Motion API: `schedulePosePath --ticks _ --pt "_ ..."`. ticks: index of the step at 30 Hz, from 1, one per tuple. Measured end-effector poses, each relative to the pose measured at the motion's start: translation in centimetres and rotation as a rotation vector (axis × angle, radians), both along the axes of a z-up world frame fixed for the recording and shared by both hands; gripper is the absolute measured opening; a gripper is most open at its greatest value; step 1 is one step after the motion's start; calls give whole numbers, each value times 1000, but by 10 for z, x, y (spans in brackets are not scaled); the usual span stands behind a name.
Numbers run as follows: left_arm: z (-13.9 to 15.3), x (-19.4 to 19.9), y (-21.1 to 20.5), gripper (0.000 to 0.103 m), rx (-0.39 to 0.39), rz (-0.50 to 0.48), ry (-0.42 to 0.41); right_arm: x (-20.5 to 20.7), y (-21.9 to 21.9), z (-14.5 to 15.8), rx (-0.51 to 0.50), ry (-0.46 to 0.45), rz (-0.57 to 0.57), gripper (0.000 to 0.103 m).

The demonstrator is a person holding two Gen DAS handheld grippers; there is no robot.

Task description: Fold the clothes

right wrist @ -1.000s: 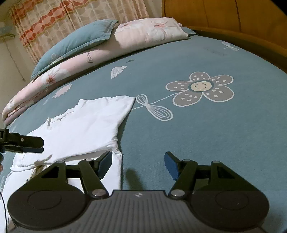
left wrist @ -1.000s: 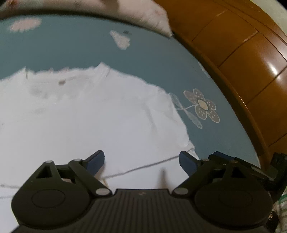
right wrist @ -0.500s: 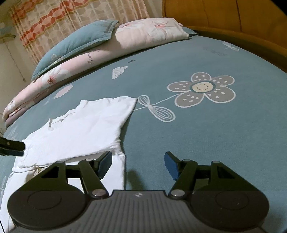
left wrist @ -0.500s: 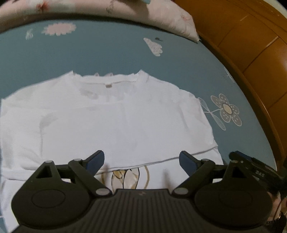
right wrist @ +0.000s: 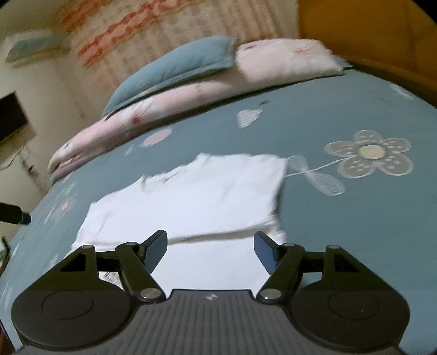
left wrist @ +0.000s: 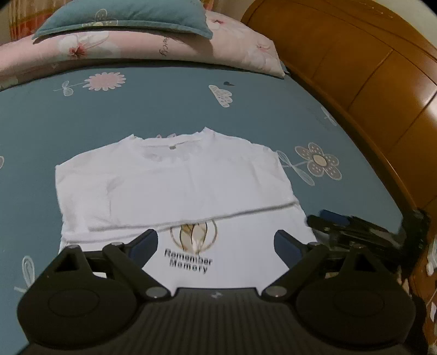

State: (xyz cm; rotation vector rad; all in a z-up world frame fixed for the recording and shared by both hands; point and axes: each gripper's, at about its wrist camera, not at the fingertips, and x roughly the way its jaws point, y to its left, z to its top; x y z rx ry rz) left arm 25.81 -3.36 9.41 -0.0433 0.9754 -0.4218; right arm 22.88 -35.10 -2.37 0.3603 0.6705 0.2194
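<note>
**Shirt flat on the bed, both claws wide and empty**

Shirt (left wrist: 174,188) is the landmark here, white, spread on the teal flowered bed sheet (left wrist: 136,109), collar toward the pillows. A folded edge runs straight across it, and on the near side of that edge sits a round gold emblem above the words "Remember Memory". Left claw (left wrist: 215,244) hovers over the shirt's near part, fingers spread wide, nothing between them, the print showing right through the gap. Right claw (right wrist: 210,250) is wide as well, holding nothing, poised above the shirt's near right corner; that view is blurred, so whether its fingertips touch the cloth I cannot tell. From the left camera, the right claw shows as a dark shape just beside the shirt's right edge. Beyond the collar, well apart, a pink floral quilt (left wrist: 164,52) carries a teal pillow (left wrist: 123,16). Wooden headboard (left wrist: 368,82) curves along the bed to the shirt's right. Grey printed flower (left wrist: 318,161) lies just off the right shoulder.
</note>
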Motion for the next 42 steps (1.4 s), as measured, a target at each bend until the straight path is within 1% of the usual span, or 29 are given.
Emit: schedulePosePath --ticks 2,3,4,5,8,10,13,15,16,17,19,21,23,25,27,30,32,34,37,42 --pt "-7 -11 2 93 2 -3 -7 -2 12 4 7 -1 33 76" --pt "-14 -16 3 94 2 -6 -7 -4 18 6 10 -1 50 79" --pt "-25 -20 4 94 3 -3 -2 -5 25 8 13 -1 67 82" --pt "-38 -22 6 94 10 5 3 -6 29 7 25 8 82 82" --pt "-81 -32 6 94 82 35 -18 -7 40 -6 37 73 90 83" --pt "-108 -41 6 94 130 53 -45 -10 44 -17 6 120 67 83" --pt "-140 -58 10 94 129 72 -51 -26 46 -37 -87 170 17 83" --pt "-156 -71 13 94 122 87 -63 -44 49 -43 -126 149 14 84" --pt "-161 -79 15 94 119 92 -77 -53 51 -46 -145 138 12 86" --pt "-163 -88 16 94 125 89 -102 -60 53 -48 -167 132 12 88" --pt "-167 -105 19 96 136 85 -149 -75 59 -51 -200 116 7 98" --pt "-169 -117 25 100 130 97 -161 -86 65 -53 -228 108 1 103" --pt "-169 -129 33 100 129 117 -171 -93 72 -54 -262 108 -7 103" --pt "-168 -141 39 100 133 113 -182 -98 77 -54 -294 113 -21 103" --pt "-168 -149 44 102 131 115 -191 -104 80 -55 -300 114 -28 103" --pt "-174 -157 53 102 102 102 -237 -110 83 -59 -329 99 -27 103" --pt "-177 -161 52 102 105 95 -264 -111 88 -62 -359 90 -27 103" --pt "-179 -164 49 102 121 90 -287 -112 88 -64 -359 78 -32 103" --pt "-179 -165 51 102 116 83 -290 -115 88 -64 -363 65 -18 103" --pt "-177 -165 52 102 129 50 -268 -127 82 -60 -350 79 1 103"
